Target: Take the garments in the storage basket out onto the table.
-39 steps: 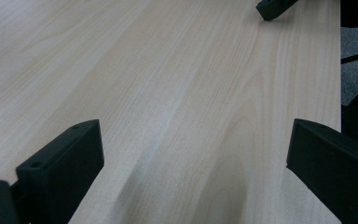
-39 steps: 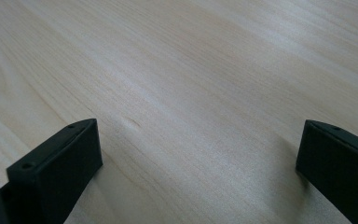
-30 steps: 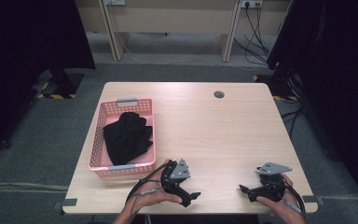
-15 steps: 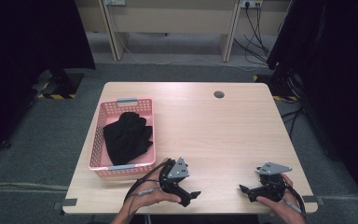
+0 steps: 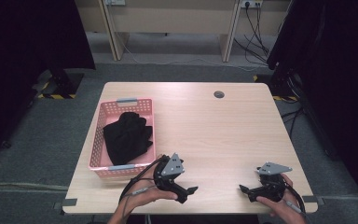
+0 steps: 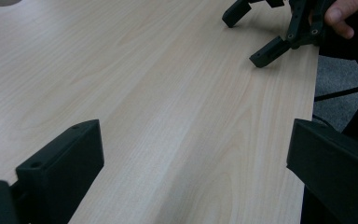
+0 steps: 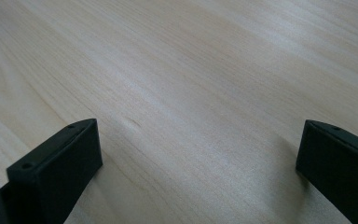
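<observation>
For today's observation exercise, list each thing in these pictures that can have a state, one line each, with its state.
left gripper: open, nothing between its fingers, low over the table.
right gripper: open, holding nothing, low over the table.
pink basket: upright on the table, holding the cloth.
black cloth: crumpled inside the basket, untouched.
table: bare wood between the grippers.

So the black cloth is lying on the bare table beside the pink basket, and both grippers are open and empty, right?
Not quite. The black cloth lies inside the pink basket, not beside it, as the high view shows. The rest holds: the left gripper and the right gripper are open and empty.
</observation>
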The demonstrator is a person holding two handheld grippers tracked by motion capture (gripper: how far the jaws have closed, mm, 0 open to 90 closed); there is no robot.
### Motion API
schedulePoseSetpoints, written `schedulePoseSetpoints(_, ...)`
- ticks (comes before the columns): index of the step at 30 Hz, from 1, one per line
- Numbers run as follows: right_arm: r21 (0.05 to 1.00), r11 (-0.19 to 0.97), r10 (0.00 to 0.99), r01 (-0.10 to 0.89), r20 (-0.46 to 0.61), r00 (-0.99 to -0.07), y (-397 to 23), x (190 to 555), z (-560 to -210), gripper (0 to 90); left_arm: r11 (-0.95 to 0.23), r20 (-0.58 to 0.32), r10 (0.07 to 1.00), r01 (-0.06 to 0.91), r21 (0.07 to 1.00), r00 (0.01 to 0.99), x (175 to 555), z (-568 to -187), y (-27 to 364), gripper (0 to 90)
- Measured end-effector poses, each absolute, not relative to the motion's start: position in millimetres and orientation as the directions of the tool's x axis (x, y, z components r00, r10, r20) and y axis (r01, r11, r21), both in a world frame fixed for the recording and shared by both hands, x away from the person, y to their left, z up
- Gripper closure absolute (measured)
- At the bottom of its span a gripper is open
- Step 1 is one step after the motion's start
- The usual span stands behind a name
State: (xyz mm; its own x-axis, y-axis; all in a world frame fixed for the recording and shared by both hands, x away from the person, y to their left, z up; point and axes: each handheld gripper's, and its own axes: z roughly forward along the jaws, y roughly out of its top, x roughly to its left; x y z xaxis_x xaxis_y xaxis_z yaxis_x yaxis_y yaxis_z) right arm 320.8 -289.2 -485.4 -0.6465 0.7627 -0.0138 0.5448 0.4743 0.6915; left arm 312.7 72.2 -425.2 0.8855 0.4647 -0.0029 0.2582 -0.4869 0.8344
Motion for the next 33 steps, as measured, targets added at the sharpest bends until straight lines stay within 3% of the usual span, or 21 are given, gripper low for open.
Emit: schedulePoseSetpoints(33,0.691,0.475,0.763,0.545,-0.014,-0.647,-289.2,320.9,-485.3,0.2,-0.411,0.001,0.539,0.262,0.873,0.843,313.0,-400.5,103.1,3.2)
